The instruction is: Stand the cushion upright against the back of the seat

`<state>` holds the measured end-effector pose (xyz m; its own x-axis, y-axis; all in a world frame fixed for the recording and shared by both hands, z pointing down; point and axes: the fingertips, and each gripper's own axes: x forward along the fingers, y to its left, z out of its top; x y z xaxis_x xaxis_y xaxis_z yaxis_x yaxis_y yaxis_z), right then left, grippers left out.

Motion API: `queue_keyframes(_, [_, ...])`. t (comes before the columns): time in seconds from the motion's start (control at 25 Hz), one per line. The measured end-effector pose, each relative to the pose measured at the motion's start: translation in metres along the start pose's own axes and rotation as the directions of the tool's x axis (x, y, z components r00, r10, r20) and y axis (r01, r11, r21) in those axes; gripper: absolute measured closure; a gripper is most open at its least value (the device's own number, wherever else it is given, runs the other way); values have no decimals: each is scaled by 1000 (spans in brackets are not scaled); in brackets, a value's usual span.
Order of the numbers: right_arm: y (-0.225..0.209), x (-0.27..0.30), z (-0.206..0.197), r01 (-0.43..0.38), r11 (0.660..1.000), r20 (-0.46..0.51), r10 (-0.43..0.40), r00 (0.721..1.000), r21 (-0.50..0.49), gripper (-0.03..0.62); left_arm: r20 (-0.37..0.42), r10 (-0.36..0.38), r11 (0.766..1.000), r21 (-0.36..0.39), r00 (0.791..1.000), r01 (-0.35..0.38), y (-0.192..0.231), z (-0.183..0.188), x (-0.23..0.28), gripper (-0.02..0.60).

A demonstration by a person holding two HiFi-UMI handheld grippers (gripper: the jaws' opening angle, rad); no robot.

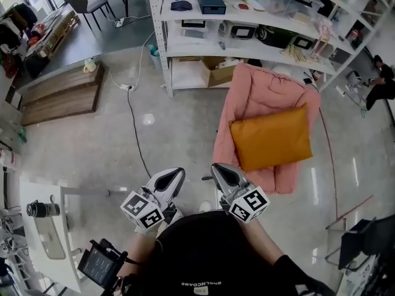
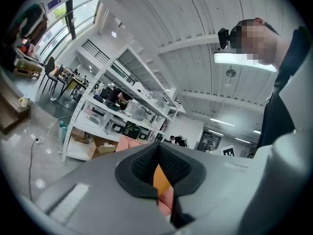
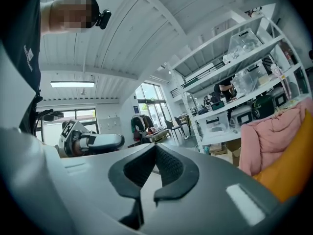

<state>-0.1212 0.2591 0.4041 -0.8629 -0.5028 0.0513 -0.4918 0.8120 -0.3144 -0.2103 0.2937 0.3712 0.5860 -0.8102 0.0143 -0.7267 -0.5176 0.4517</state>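
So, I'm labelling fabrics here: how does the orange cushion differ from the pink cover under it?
The orange cushion is smooth, compact and rectangular; the pink cover is rumpled, much larger and hangs loosely. The cushion rests on top; the cover lies beneath it. Both are soft fabric.

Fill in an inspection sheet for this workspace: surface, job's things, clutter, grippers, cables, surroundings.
Surface: glossy grey floor.
Job's things: orange cushion rests on the pink-covered seat; whether it stands upright cannot be told.
Clutter: open cardboard box on the bottom shelf; dark cylinder on the white table.
Grippers: left gripper and right gripper both shut, empty, short of the seat.
Cables: black cable runs across the floor from a power strip.
Surroundings: white shelving behind the seat; wooden platform at left; a person at far right.
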Motion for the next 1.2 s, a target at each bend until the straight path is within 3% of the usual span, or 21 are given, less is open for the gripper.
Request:
queue_keyframes(0.44, [-53,-36,8,-3,1000,16,3,1000,16,588,-50,-18,1000,13,999,18,-23,-24,61,563])
queue_keyframes(0.68, [-97,-47,-3,63,997,14,-64,998,51,588,-78,-69,998,-5,995,69,-17,-38,108,563])
queue_keyframes(0.84, [-103,-54,-7,95,993,8,-96,995,63,588,-97,-102,995,-8,990,102,-21,-44,116,563])
queue_keyframes(1.2, [-153,-5,12,170,982,6,-171,985,77,588,-140,-158,987,-33,977,155,36,-27,163,565])
